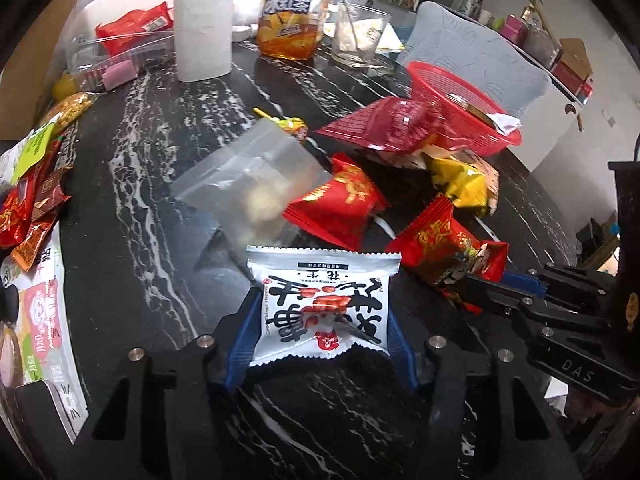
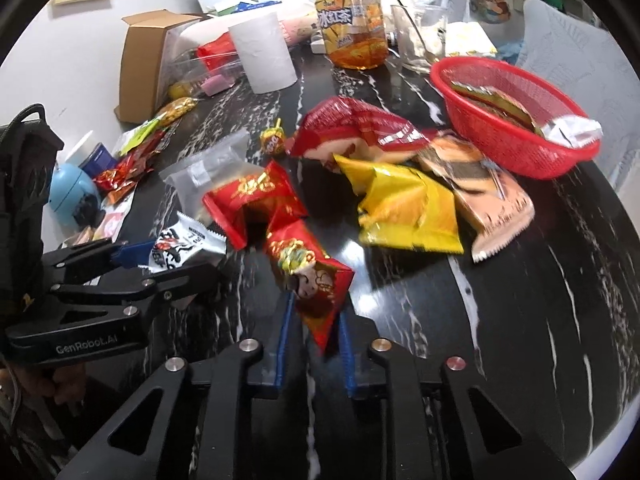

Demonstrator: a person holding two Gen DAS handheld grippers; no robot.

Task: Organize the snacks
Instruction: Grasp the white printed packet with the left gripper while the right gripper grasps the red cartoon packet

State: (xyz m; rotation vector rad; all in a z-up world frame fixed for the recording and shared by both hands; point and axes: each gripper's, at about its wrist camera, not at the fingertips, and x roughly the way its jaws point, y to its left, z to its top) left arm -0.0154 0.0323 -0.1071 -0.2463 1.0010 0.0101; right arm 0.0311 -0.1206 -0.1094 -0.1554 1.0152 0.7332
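Observation:
A white snack packet (image 1: 324, 304) with black and red print sits between the blue pads of my left gripper (image 1: 322, 308), which is shut on its sides. My right gripper (image 2: 316, 312) is shut on a corner of a red snack packet (image 2: 312, 276), just right of the left gripper (image 2: 180, 260). More snacks lie loose on the black marble table (image 1: 140, 220): another red packet (image 1: 340, 204), a clear zip bag (image 1: 248, 176), a yellow packet (image 2: 408, 208), a big red bag (image 2: 360, 128) and a peach packet (image 2: 496, 204). A red basket (image 2: 508, 120) holding a few packets stands far right.
A paper roll (image 1: 204, 36), an iced-tea bottle (image 1: 292, 12) and a glass (image 1: 360, 36) stand at the back. A heap of small packets (image 1: 32, 200) lies at the left edge, with a cardboard box (image 2: 148, 52) and a clear tray behind. A pale chair back rises beyond the basket.

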